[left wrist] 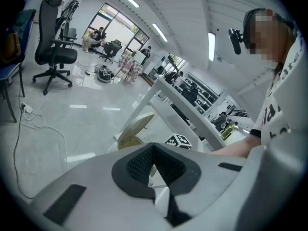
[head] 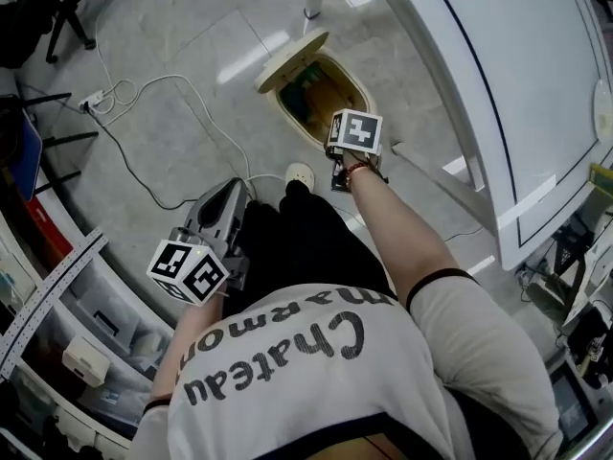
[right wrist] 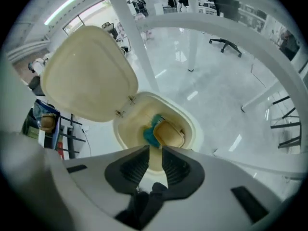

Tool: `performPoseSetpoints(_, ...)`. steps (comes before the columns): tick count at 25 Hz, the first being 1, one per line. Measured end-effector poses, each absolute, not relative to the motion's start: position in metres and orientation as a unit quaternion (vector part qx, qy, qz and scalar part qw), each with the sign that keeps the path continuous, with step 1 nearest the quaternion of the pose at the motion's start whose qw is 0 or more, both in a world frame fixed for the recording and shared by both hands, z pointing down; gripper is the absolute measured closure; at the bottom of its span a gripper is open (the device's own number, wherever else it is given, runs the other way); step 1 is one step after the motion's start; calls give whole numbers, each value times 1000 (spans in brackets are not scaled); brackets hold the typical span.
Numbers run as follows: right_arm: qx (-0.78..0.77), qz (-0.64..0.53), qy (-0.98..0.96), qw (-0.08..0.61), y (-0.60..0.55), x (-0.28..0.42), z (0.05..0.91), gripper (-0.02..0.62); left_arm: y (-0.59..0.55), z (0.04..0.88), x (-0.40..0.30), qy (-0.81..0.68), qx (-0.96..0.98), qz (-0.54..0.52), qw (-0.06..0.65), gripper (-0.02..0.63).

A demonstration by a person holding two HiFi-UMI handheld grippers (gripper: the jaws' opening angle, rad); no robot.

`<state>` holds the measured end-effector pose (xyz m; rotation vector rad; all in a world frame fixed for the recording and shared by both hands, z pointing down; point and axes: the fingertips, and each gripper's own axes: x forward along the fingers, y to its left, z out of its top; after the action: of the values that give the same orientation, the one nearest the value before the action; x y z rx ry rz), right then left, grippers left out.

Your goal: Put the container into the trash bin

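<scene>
My right gripper hangs pointing steeply down over the cream-coloured plastic trash bin. Its ribbed dark fingers stand partly apart, with only a clear gap between them, so they hold nothing. Straight beyond the fingertips, down inside the bin, lies the tan, rounded-rectangular container, resting against a teal scrap. I judge the drop done, which would explain why the fingers are empty and sit well above the rim.

The bin's broad cream lid stands tipped up beyond and to the left of my fingertips, leaving the mouth open. In the head view the white toe of my shoe sits close to the bin's base, just beside my right gripper. I take it to be on a pedal that props the lid, though I cannot see one.

My left gripper is held out of the way at my hip, aimed across the floor. Its pads meet at the tips around nothing, since this hand has no part to play here.
</scene>
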<state>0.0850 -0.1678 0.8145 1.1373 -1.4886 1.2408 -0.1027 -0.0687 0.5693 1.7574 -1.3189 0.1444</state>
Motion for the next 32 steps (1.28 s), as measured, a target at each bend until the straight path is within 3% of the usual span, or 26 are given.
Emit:
performPoseSetpoints(8, 451, 510, -650, 339, -167, 77, 679, 518, -127, 477, -91, -520, 760, 8, 389, 583)
performPoseSetpoints(17, 462, 484, -724, 169, -221, 69, 529, 540, -187, 377, -61, -455, 833, -39, 313, 583)
performPoseSetpoints(32, 499, 390, -771, -72, -217, 34, 302, 551, -180, 219, -113, -356, 906, -110, 201, 583)
